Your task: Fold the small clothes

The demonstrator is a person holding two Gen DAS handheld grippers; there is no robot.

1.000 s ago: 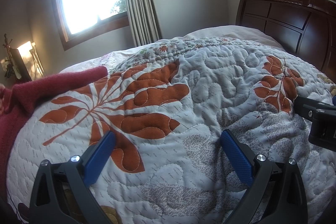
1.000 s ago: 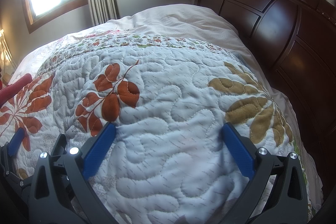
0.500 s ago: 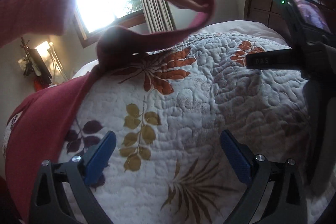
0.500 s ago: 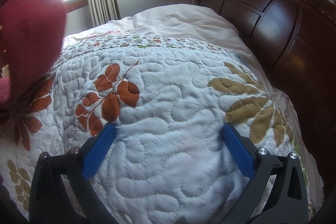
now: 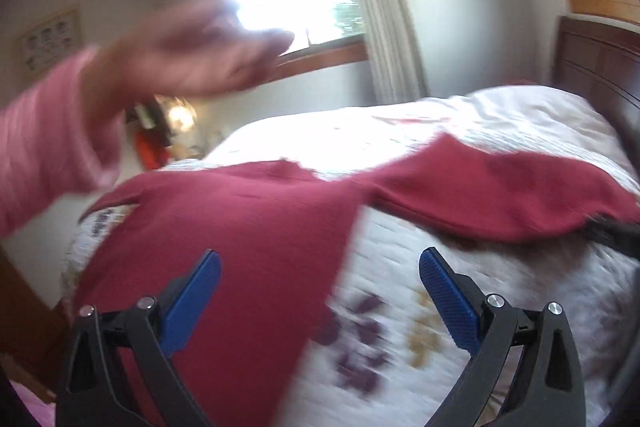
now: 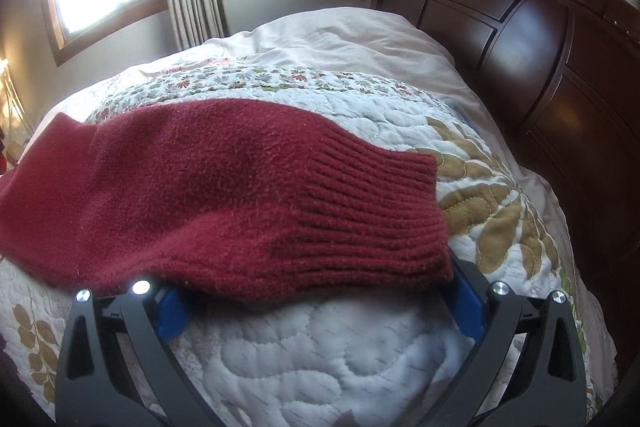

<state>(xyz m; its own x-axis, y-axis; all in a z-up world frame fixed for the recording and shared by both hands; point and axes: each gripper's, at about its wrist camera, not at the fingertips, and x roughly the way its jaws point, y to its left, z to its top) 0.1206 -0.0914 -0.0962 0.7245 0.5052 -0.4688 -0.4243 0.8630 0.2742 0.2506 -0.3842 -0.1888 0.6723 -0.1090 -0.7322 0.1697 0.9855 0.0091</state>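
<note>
Left claw (image 5: 320, 279) spread, empty | right claw (image 6: 316, 291) spread; sweater (image 6: 224, 187) cuff draped across tips | quilt (image 6: 320, 355)

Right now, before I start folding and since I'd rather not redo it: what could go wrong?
The sweater sleeve's ribbed cuff drapes over the open right gripper fingertips; closing may pinch it unintentionally. A bare hand hovers above the open left gripper, risking collision. The left view is blurred.
</note>
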